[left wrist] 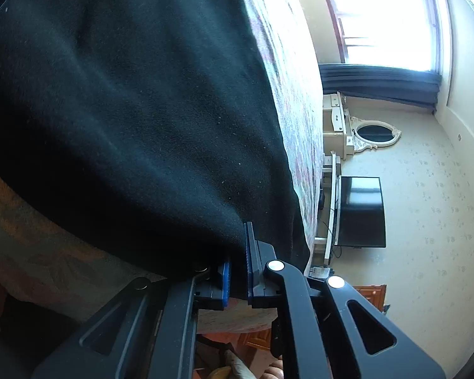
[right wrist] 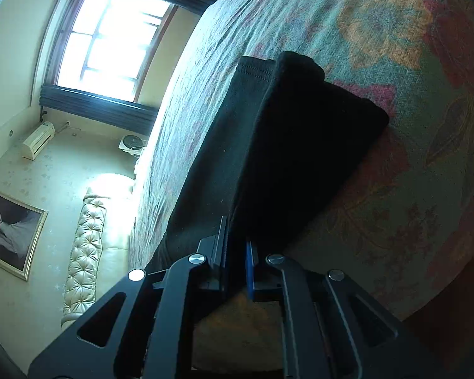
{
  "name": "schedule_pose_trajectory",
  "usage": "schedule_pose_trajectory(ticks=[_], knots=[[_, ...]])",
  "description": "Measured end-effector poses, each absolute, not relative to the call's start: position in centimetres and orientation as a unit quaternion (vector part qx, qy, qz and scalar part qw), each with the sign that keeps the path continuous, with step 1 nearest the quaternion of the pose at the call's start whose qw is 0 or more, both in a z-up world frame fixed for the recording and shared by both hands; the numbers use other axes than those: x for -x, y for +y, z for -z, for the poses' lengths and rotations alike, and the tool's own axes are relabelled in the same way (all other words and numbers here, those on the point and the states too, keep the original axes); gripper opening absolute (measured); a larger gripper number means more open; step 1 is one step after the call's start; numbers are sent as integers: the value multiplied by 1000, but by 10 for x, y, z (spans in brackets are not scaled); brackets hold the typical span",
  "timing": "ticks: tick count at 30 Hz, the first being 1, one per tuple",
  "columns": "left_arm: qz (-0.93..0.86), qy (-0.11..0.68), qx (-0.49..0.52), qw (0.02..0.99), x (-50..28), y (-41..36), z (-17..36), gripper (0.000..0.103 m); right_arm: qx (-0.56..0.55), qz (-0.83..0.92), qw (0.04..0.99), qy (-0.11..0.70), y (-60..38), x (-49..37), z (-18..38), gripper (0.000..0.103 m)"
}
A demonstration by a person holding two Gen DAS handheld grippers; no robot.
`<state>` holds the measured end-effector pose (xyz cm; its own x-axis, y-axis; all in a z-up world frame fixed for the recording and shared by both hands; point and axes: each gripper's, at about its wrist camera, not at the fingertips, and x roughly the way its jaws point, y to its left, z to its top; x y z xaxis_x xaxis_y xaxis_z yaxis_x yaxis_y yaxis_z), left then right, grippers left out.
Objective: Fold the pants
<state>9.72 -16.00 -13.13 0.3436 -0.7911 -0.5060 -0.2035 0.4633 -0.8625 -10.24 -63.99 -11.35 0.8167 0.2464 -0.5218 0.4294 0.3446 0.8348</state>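
Each hand-held gripper, left (left wrist: 237, 271) and right (right wrist: 237, 262), pinches the black pants (right wrist: 268, 145); only the right view shows hems.

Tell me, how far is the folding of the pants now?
Done: the black pants already lie doubled on the flowered bedspread, one layer over another. In hand: left gripper and right gripper are each shut on the near edge. Left: at least one more fold, probably.

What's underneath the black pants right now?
The black pants lie on a floral bedspread, which shows all around them. Anything else beneath the fabric is covered, so I cannot tell.
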Motion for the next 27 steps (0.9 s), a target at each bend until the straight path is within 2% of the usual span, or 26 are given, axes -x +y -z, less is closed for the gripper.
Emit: schedule_pose_trajectory(ticks=[5, 10, 13, 15, 17, 20, 21, 22, 23, 25, 27], knots=[[230, 519, 436, 699, -83, -160, 114, 7, -558, 62, 770, 303, -643, 110, 115, 8], [221, 541, 451, 675, -79, -157, 141, 7, -559, 57, 768, 306, -643, 113, 122, 10], [232, 540, 457, 668, -79, -155, 140, 7, -554, 65, 774, 299, -649, 123, 111, 18], [239, 541, 445, 672, -78, -153, 136, 9, -551, 78, 780, 287, -656, 135, 104, 31], [246, 541, 439, 674, -74, -149, 134, 10, -550, 101, 784, 269, -667, 151, 99, 37], [262, 547, 433, 667, -65, -148, 131, 15, -574, 128, 769, 251, -686, 166, 104, 40], [266, 548, 429, 667, -64, -149, 130, 21, -590, 126, 759, 244, -692, 168, 109, 41], [271, 549, 426, 666, -62, -151, 128, 28, -602, 120, 752, 240, -697, 168, 113, 45], [277, 548, 422, 667, -61, -153, 127, 30, -609, 115, 746, 244, -699, 165, 118, 52], [285, 545, 409, 674, -59, -155, 125, 31, -626, 112, 734, 238, -702, 160, 126, 54], [289, 545, 401, 677, -60, -158, 124, 31, -630, 111, 732, 234, -699, 152, 124, 62]])
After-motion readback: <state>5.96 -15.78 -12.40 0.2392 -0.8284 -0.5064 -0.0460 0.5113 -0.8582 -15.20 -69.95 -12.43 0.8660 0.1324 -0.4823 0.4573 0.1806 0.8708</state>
